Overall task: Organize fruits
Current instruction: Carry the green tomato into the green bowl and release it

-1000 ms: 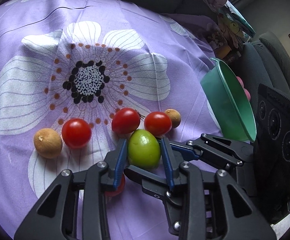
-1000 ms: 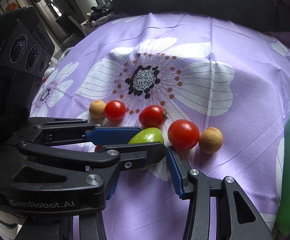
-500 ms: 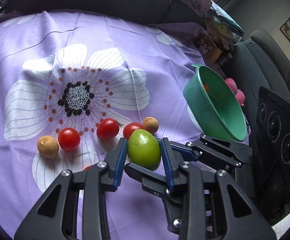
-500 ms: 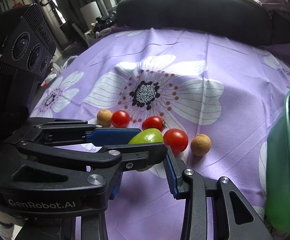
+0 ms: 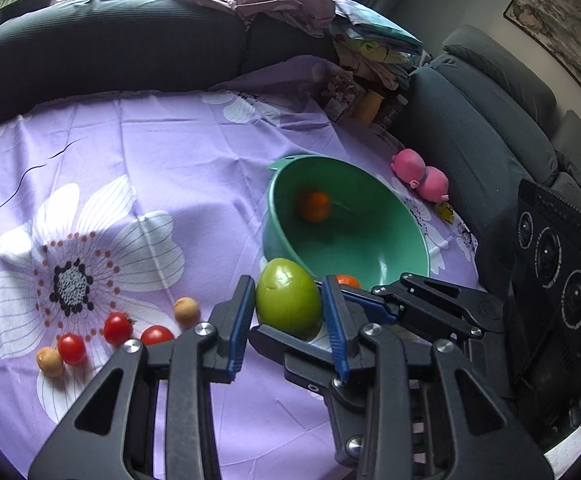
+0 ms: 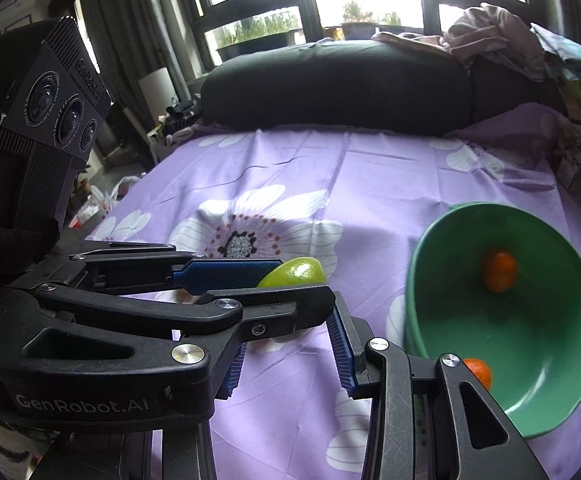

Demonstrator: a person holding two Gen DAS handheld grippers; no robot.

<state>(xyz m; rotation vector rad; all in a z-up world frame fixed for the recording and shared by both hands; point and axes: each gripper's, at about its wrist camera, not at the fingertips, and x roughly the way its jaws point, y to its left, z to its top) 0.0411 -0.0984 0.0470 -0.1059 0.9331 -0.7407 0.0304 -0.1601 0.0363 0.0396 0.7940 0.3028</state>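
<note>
The green tomato (image 5: 288, 299) looks firm and smooth, probably unripe, so it should be rather stiff and not easily crushed, but its glossy skin may slip between flat pads. The best hold is across its widest part, and this is how the left gripper (image 5: 286, 312) has it now — the blue fingers (image 5: 239, 316) are clamped on both sides of its belly. It is egg-shaped, light green, with a small shine on top and a faint mark near the crown.

The tomato is held above the purple flowered cloth (image 5: 162, 152), just beside the near rim of the green bowl (image 5: 394, 216). Inside the bowl lie two small orange fruits (image 6: 499, 271). Well apart from the bowl, on the far side of the gripper, stay three red cherry tomatoes (image 5: 117, 327) and two brown round fruits (image 5: 186, 311) in a row.

The right gripper (image 6: 290, 344) is near the bowl too — its fingers stand apart and hold nothing; I judge it only waits
</note>
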